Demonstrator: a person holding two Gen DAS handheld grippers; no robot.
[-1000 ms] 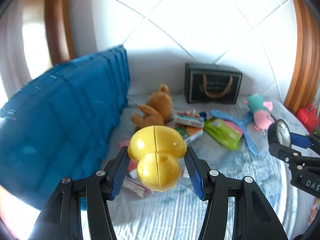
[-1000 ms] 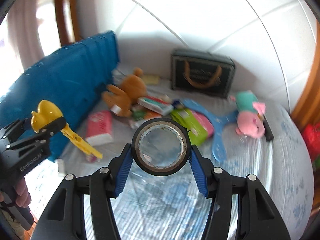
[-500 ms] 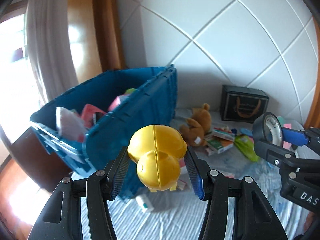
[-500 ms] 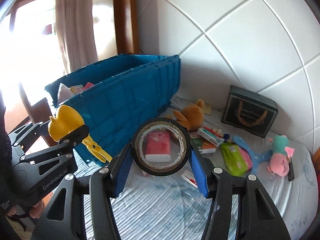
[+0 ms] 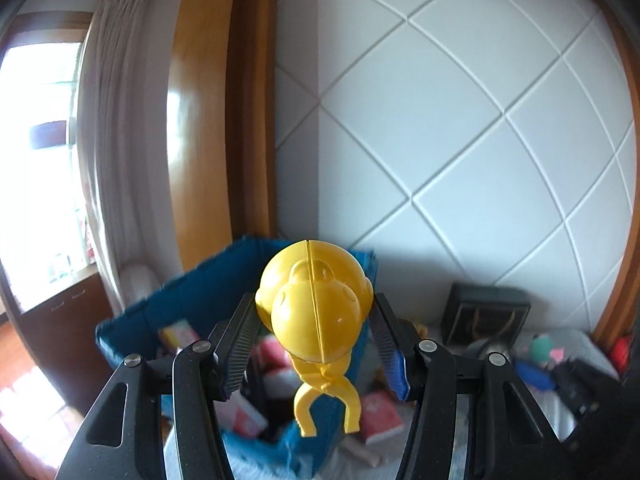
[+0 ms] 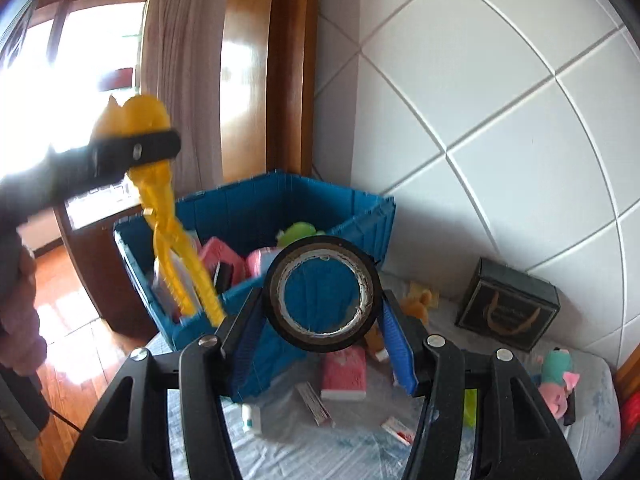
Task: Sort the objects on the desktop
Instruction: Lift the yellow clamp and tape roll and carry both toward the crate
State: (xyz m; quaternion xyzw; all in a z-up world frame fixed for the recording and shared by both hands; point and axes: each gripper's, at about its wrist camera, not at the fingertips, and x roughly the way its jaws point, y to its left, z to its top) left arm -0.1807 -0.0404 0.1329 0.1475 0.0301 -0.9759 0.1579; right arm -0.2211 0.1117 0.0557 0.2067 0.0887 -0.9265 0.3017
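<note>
Yellow plastic fills my left gripper (image 5: 314, 334): its two pads pinch the round head of a duck-shaped tong toy (image 5: 314, 312), whose two long handles hang down below the jaws. From my right wrist view the same toy shows high on the left, blurred, above the near left corner of the blue crate (image 6: 248, 204). My left hand (image 6: 22, 312) shows at the left edge there, wrapped round the gripper's handle, the tool tilted a little downward.

My right gripper (image 6: 322, 320) points slightly down toward the crate's near wall and clamps a roll of dark tape (image 6: 322, 294) by its outer rim, standing on edge so that I see the blue wall through its hole.

The crate stands at the left, open on top, with pink packets and a green soft thing inside. Right of it, on the pale cloth (image 6: 360, 448), lie a pink packet (image 6: 344, 372), a brown plush (image 6: 418, 304), a black box (image 6: 508, 304) against the far wall and a pink and teal plush (image 6: 558, 380) at the far right.
</note>
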